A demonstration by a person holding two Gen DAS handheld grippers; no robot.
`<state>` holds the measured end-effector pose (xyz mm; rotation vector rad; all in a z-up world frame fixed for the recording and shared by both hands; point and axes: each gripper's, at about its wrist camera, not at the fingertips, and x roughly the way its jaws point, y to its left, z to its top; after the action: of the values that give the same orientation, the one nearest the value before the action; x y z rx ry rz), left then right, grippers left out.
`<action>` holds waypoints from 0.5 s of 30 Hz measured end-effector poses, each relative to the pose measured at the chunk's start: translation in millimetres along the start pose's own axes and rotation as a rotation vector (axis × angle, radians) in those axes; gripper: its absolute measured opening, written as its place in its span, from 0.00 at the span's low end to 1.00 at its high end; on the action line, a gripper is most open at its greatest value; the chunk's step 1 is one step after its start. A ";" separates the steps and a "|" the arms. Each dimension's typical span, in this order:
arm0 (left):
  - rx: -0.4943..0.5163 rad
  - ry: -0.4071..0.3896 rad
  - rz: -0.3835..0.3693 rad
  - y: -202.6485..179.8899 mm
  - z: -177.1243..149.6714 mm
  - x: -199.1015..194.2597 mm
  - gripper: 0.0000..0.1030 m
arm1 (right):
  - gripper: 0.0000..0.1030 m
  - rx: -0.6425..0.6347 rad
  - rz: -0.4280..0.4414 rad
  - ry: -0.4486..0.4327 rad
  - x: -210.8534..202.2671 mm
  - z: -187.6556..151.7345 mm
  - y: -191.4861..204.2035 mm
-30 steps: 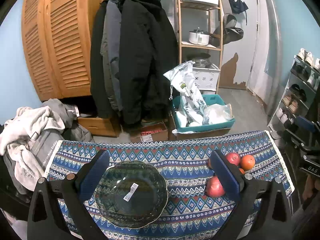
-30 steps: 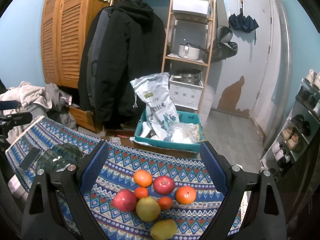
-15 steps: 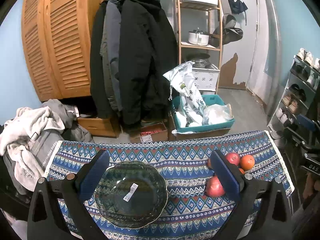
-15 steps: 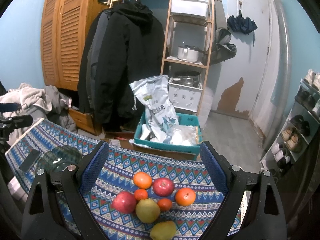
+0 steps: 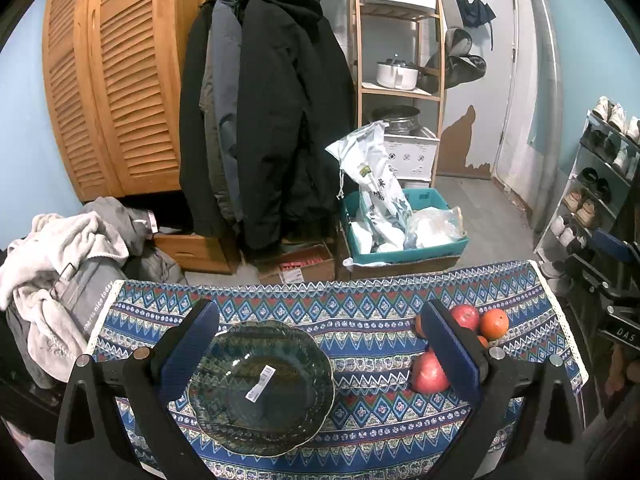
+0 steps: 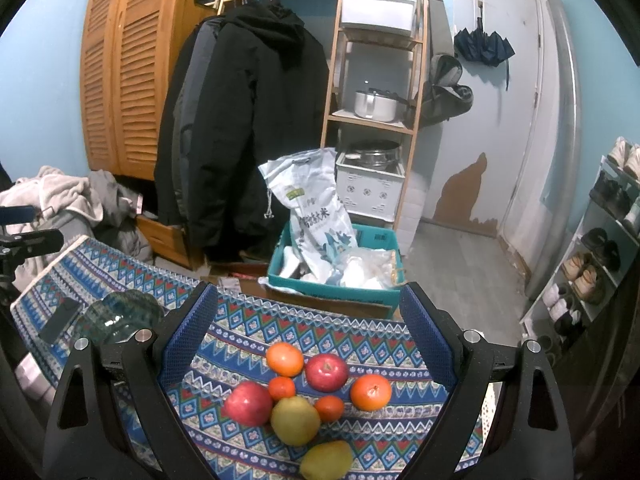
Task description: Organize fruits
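A dark green glass bowl (image 5: 261,388) with a white label sits empty on the patterned cloth (image 5: 360,312), between the fingers of my open left gripper (image 5: 320,348). It also shows at the left of the right wrist view (image 6: 120,316). Several fruits lie clustered on the cloth between the fingers of my open right gripper (image 6: 308,340): two red apples (image 6: 327,372), oranges (image 6: 370,392), small tangerines (image 6: 282,388) and two yellow pears (image 6: 295,420). In the left wrist view a red apple (image 5: 429,372) and an orange (image 5: 494,323) show beside the right finger.
The cloth's far edge drops to the floor, where a teal crate (image 6: 336,284) with bags stands. Coats (image 5: 264,112) hang behind. Laundry (image 5: 52,264) is piled at the left and a shoe rack (image 5: 600,184) stands at the right.
The right gripper has shifted slightly, so the fruits sit a little higher in its view. The left view is unchanged.
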<state>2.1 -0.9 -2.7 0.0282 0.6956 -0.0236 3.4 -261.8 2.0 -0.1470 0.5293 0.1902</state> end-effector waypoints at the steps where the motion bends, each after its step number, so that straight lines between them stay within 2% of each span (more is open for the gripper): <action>1: 0.001 0.000 0.000 -0.5 -0.1 0.0 0.99 | 0.88 0.000 0.001 0.000 0.3 0.1 0.3; 15: -0.001 -0.003 -0.006 -1.2 -1.4 -1.2 0.99 | 0.88 -0.006 -0.001 0.015 2.7 0.3 1.3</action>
<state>0.2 -2.1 -3.0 0.0247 0.6932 -0.0288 5.5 -260.1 0.8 -0.1545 0.5438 0.1896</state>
